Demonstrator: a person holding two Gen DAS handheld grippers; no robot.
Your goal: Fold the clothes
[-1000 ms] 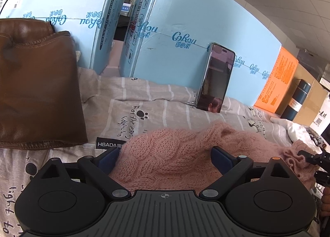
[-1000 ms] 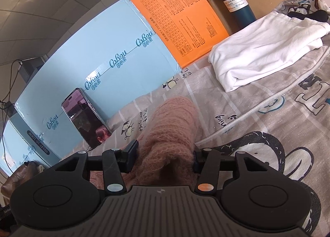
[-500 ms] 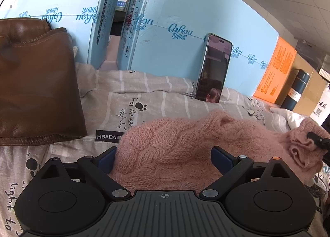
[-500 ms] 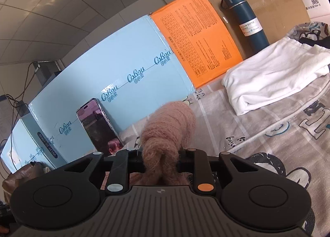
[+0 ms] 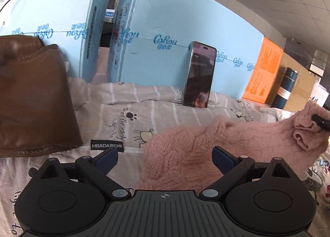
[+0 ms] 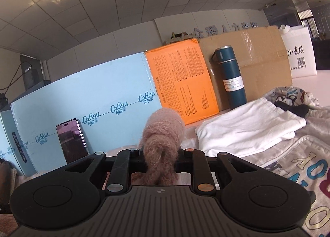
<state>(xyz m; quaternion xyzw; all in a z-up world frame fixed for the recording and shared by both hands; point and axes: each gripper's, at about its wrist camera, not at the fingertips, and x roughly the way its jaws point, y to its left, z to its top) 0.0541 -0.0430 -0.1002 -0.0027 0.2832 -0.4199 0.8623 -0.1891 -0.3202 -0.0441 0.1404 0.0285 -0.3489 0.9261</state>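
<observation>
A: We started at the right gripper (image 6: 159, 159). Its jaws were pinched in tight on a bunched fold of the pink knitted sweater (image 6: 162, 140), and the wool bulged up above the fingers in a fuzzy knob

B: And we saw the same grip from the left wrist view, where the right gripper's black tip (image 5: 320, 122) clamped a raised end of the sweater (image 5: 206, 150) at the far right, with the knit stretched from there down to the bedding

A: The left gripper (image 5: 165, 157) stood wide apart, grasping nothing. Its blue pads (image 5: 107, 157) sat on either side of the sweater's lower heap, and we could not see them pressing on it

B: Farther out, the sweater lay on a grey printed bedsheet (image 5: 127, 117). A brown leather garment (image 5: 33, 96) sat to the left, well apart from the knit

A: Behind, we noted a phone (image 5: 199, 74) leaning upright against a light blue box (image 5: 165, 30), then an orange box (image 6: 181, 84) and a dark teal bottle (image 6: 233, 80)

B: And folded white clothing (image 6: 245, 129) lay just beside the bottle
</observation>
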